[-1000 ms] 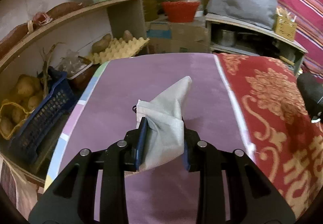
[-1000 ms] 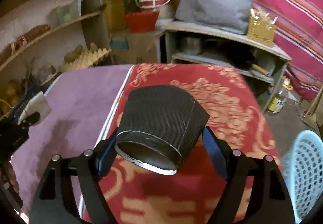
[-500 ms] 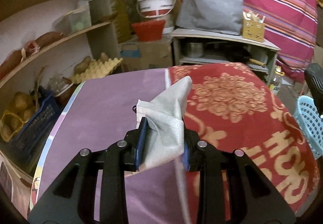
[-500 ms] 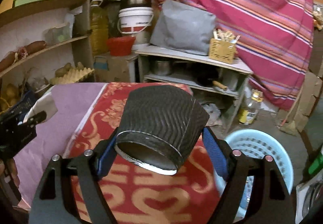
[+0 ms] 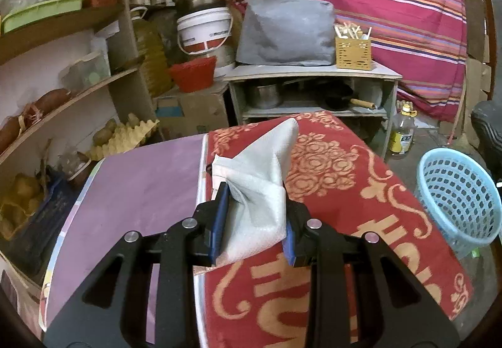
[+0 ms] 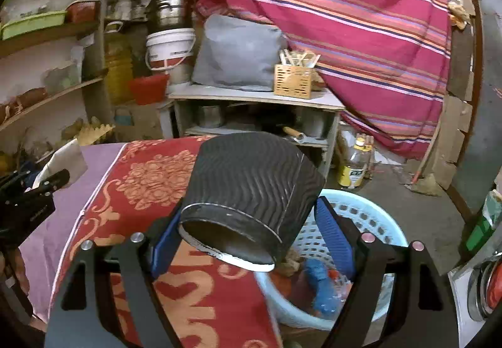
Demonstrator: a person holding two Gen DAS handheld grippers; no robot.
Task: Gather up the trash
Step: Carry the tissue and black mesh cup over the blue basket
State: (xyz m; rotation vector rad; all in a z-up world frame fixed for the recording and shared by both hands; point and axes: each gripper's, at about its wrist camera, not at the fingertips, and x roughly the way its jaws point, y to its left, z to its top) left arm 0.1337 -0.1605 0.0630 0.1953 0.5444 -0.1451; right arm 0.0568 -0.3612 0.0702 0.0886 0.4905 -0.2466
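Gripping a crumpled white plastic bag (image 5: 257, 188), the left tongs (image 5: 254, 225) hover over the red patterned counter (image 5: 360, 191); the pale blue plastic basket (image 5: 455, 197) sits lower right. Right view: right tongs (image 6: 248, 232) clamp a black ribbed paper cup (image 6: 251, 188), lying sideways, directly above the basket (image 6: 370, 219), nearer than the left. Earlier, both hung over the purple section, basket unseen.

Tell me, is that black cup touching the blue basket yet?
Apart. In the right wrist view the black cup is clamped in the right tool, held above the blue basket, clear of its rim.
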